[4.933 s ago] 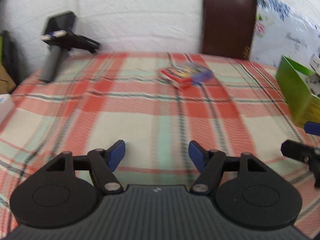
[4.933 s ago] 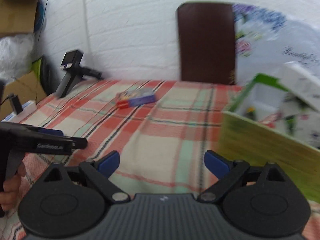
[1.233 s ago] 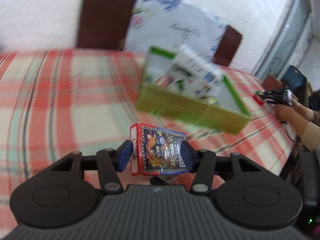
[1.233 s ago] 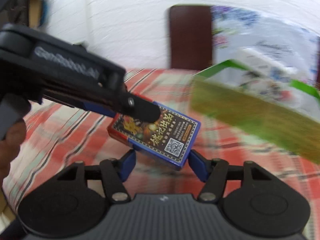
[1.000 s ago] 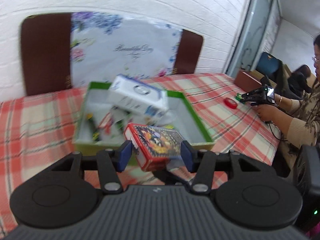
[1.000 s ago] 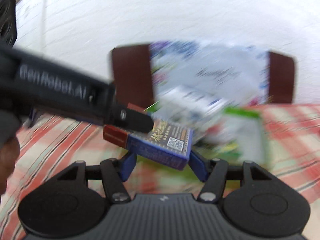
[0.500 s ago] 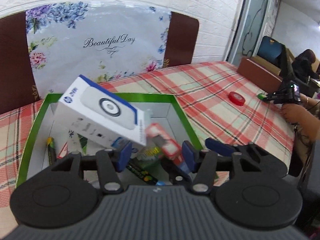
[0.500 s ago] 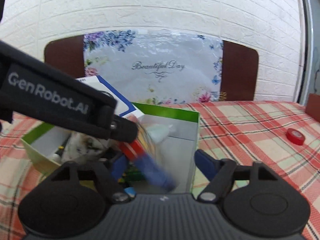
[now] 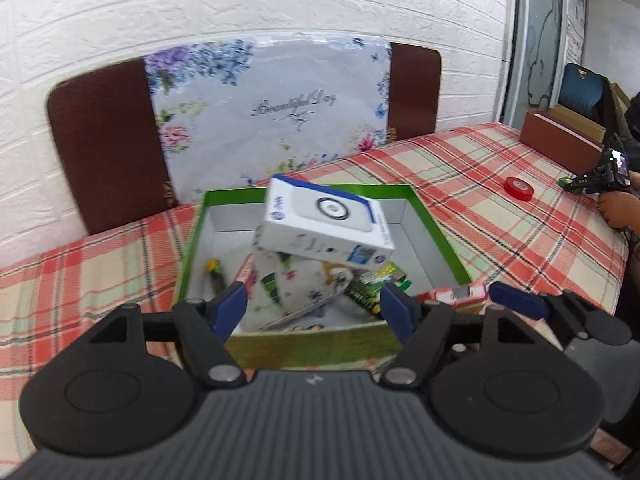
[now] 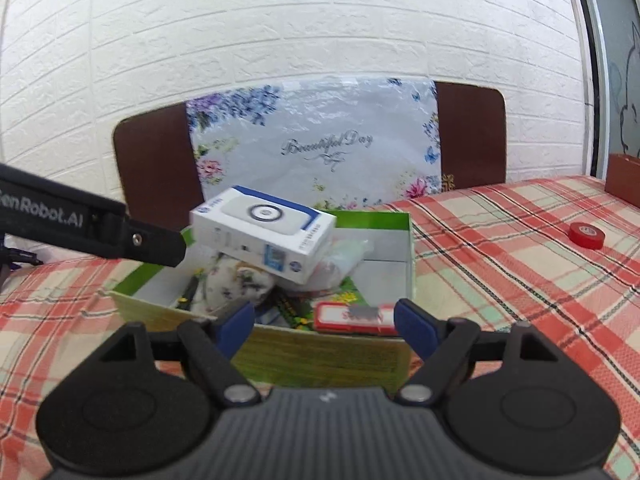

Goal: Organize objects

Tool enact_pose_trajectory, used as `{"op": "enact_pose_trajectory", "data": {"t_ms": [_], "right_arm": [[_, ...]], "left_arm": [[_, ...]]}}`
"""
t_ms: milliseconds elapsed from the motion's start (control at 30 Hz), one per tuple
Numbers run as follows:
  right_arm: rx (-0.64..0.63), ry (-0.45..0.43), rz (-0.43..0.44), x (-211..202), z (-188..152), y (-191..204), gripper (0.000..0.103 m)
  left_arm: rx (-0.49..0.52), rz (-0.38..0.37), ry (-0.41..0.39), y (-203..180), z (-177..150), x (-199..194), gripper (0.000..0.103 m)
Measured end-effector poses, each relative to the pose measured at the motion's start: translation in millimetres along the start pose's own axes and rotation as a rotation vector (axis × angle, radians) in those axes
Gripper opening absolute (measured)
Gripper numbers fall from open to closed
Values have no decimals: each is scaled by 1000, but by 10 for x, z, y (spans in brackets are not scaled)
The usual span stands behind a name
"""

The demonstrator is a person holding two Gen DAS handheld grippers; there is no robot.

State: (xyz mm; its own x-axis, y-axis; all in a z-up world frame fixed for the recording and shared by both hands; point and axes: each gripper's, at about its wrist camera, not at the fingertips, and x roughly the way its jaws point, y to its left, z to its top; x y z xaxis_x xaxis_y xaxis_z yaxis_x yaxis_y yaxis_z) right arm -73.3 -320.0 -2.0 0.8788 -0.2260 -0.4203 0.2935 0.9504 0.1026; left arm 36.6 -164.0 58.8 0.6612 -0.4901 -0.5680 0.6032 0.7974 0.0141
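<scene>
Both sets of fingers spread, empty: left gripper [image 9: 314, 306], right gripper [image 10: 325, 322]. Card pack [image 10: 354, 317] lay, seemingly, at green box [image 10: 320, 354] front corner. Best withdrawn straight upward.

The white box [image 9: 326, 226] hides much of the green tray's [image 9: 188, 256] contents.

The green box [image 9: 438, 236] was crowded: a white carton [image 9: 326, 228] lay tilted atop a floral cloth bundle [image 9: 298, 284], blocking its middle. Bare floor showed along the right wall. Beyond, the checked tablecloth [image 10: 500, 248] held only a red tape roll [image 10: 586, 235].
</scene>
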Motion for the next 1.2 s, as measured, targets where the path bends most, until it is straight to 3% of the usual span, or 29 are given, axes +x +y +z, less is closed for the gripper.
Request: {"op": "enact_pose_trajectory", "data": {"t_ms": [267, 433, 667, 900, 1067, 1200], "right_arm": [[18, -44, 78, -530, 49, 351, 85], [107, -44, 105, -765, 55, 403, 89], [245, -28, 113, -1012, -17, 413, 91], [257, -40, 126, -1193, -15, 564, 103], [277, -42, 120, -1252, 31, 623, 103], [293, -42, 80, -1265, 61, 628, 103]], "left_arm": [[-23, 100, -27, 289, -231, -464, 96], [-45, 130, -32, 406, -384, -656, 103], [-61, 174, -37, 511, -561, -863, 103], [-59, 214, -26, 518, -691, -949, 103], [-1, 262, -27, 418, -709, -1022, 103], [18, 252, -47, 371, -685, -1123, 103]]}}
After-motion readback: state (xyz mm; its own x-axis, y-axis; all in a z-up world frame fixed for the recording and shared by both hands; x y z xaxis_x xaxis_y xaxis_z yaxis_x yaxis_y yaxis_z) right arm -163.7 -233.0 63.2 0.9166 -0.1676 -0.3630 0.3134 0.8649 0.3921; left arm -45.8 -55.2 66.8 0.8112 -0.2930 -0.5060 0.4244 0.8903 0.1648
